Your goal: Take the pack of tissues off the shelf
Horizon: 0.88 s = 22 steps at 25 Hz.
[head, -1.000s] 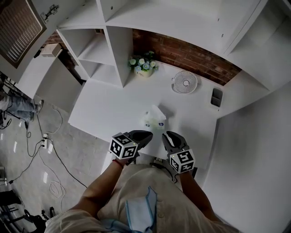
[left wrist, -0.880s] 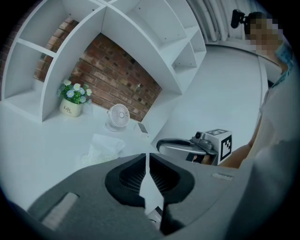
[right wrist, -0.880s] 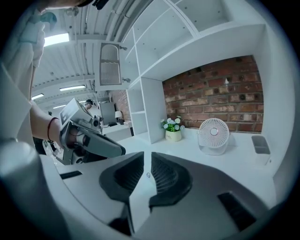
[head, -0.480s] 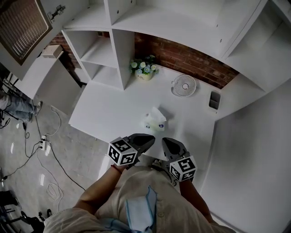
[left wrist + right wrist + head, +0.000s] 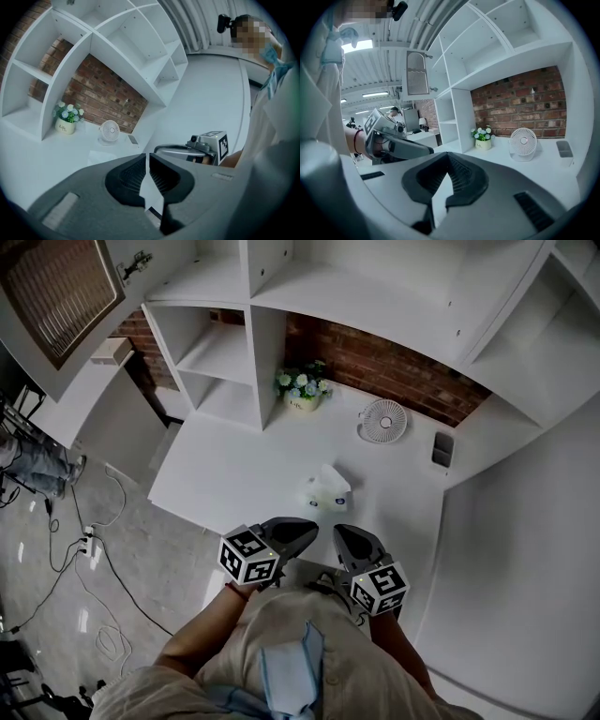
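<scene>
small white pot of pale flowers (image 5: pixel 302 396) far left, against the red brick wall (image 5: pixel 403 367). round white desk fan (image 5: pixel 382 420) to its right, apart from it. small dark grey rectangular holder (image 5: pixel 442 448) further right, near the fan. loose cables (image 5: pixel 89 545) lie on the glossy grey floor (image 5: pixel 56 596), left.

left tool (image 5: pixel 302 531): jaws a slit apart, empty | right tool (image 5: pixel 343 538): jaws together, empty

Two grippers in view, the left gripper (image 5: pixel 302 529) and the right gripper (image 5: pixel 343 534) – and on the white counter (image 5: pixel 230 474) one pack of tissues (image 5: pixel 325 491), one small fan (image 5: pixel 383 420), one pot of flowers (image 5: pixel 302 390), one dark little tray (image 5: pixel 443 448)
</scene>
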### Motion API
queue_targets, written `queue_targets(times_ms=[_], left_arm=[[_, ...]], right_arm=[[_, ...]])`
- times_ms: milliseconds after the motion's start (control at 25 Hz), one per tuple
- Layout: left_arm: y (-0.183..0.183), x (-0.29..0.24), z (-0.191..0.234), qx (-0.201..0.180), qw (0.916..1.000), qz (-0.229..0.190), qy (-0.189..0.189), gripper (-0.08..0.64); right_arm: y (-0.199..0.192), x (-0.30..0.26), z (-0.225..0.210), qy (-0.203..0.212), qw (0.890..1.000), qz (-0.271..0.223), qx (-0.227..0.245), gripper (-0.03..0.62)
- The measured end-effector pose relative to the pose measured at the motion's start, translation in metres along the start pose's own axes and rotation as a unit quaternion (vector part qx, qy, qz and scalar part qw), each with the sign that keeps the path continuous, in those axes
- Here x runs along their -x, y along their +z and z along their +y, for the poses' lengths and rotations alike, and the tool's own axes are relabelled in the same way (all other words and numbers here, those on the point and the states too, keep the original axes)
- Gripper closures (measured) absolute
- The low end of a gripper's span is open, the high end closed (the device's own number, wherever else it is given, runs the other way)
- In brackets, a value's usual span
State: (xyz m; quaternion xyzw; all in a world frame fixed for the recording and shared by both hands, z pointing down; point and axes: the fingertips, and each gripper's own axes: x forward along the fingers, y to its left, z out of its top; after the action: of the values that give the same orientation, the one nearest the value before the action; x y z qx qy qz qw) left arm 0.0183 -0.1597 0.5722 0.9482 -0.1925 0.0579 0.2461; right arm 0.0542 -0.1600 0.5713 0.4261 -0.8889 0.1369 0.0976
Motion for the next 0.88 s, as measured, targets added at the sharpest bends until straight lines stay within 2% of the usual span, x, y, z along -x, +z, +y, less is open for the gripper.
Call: queue_targets(times_ms=[360, 880], left_arm=[[-0.006, 0.024, 0.0, -0.013, 0.9996, 0.005, -0.023, 0.529], [-0.004, 0.045, 0.001, -0.022, 0.9993, -0.001, -0.031, 0.529]], right_arm=[[-0.004, -0.009, 0.027, -0.018, 1.0, -0.005, -0.009, 0.577], [-0.004, -0.018, 0.046, -0.019, 1.0, 0.003, -0.005, 0.577]])
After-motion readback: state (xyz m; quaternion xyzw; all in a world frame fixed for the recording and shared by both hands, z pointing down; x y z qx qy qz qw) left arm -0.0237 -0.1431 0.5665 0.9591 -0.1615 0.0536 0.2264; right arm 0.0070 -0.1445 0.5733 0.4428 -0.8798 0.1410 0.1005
